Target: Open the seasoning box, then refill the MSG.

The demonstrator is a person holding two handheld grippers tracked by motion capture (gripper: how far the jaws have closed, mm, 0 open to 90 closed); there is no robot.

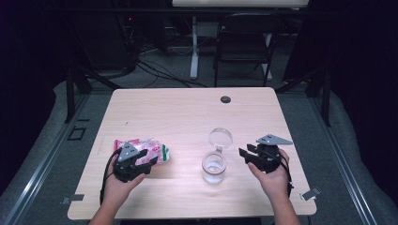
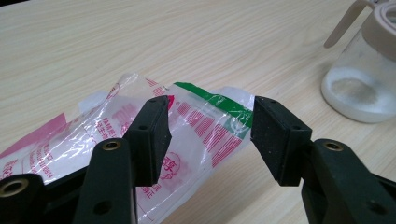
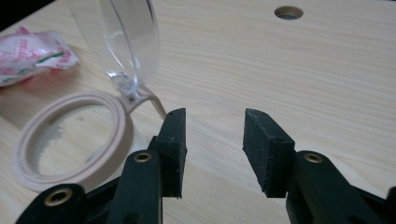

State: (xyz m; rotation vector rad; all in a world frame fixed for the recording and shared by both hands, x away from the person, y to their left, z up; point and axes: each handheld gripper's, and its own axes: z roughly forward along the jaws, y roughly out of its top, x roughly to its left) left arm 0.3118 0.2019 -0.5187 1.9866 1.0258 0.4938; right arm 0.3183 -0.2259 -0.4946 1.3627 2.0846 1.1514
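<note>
A clear plastic bag (image 1: 151, 149) with pink and green print lies at the table's left. My left gripper (image 1: 149, 159) hangs over its near end. In the left gripper view the bag (image 2: 205, 126) runs between the two jaws, which stand wide apart (image 2: 210, 116) without squeezing it. A glass jar (image 1: 214, 168) holding a little white powder stands right of centre, its hinged clear lid (image 1: 220, 138) swung open. My right gripper (image 1: 244, 152) is just right of the jar, open with nothing between its jaws (image 3: 215, 116). The jar's beige rim (image 3: 70, 140) and raised lid (image 3: 126, 42) sit left of those jaws.
A dark cable hole (image 1: 225, 99) marks the wooden table (image 1: 187, 112) near its far edge. A folding chair (image 1: 244, 42) and a white desk leg (image 1: 194, 47) stand on the floor beyond. The jar (image 2: 359, 84) is at the right of the left gripper view.
</note>
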